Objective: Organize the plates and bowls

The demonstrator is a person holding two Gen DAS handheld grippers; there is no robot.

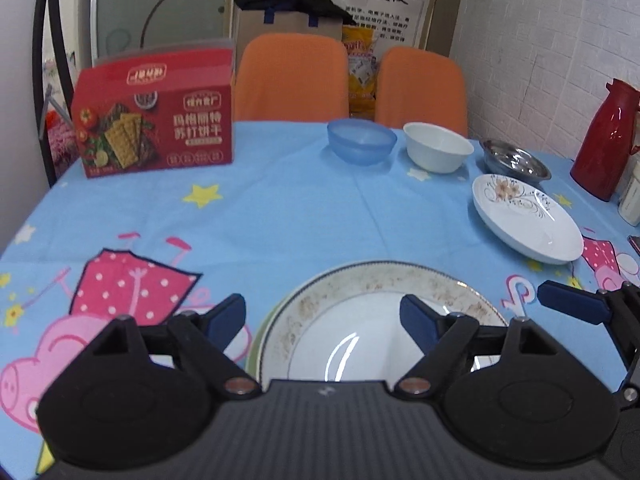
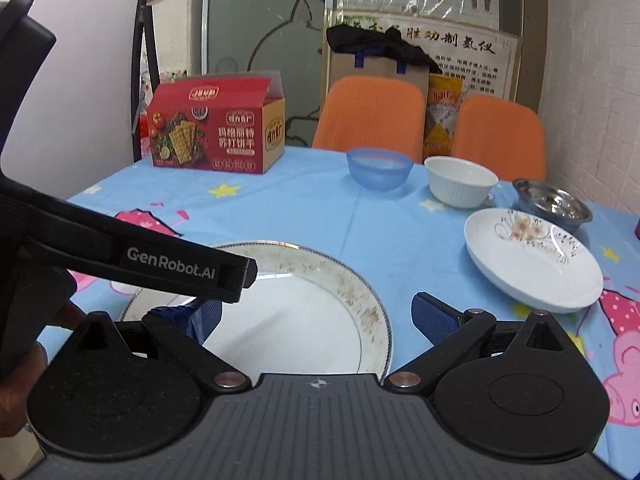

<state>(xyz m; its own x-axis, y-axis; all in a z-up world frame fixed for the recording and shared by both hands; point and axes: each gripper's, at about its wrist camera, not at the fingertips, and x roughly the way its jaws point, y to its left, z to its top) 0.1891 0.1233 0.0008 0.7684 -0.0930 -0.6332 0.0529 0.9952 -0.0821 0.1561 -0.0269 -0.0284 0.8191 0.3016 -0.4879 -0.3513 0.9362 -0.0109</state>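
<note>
I held my left gripper with its jaws spread wide and nothing between them, low over the gold-rimmed plate at the near edge of the table; a second, greenish plate edge peeked out beneath it. My right gripper was likewise spread and empty, just beside that plate's right rim. Farther right lay the flowered plate, tilted on the cloth. Behind it stood the steel bowl, the white bowl and the blue bowl, in a row, apart from one another. A red cracker box stood far left.
</note>
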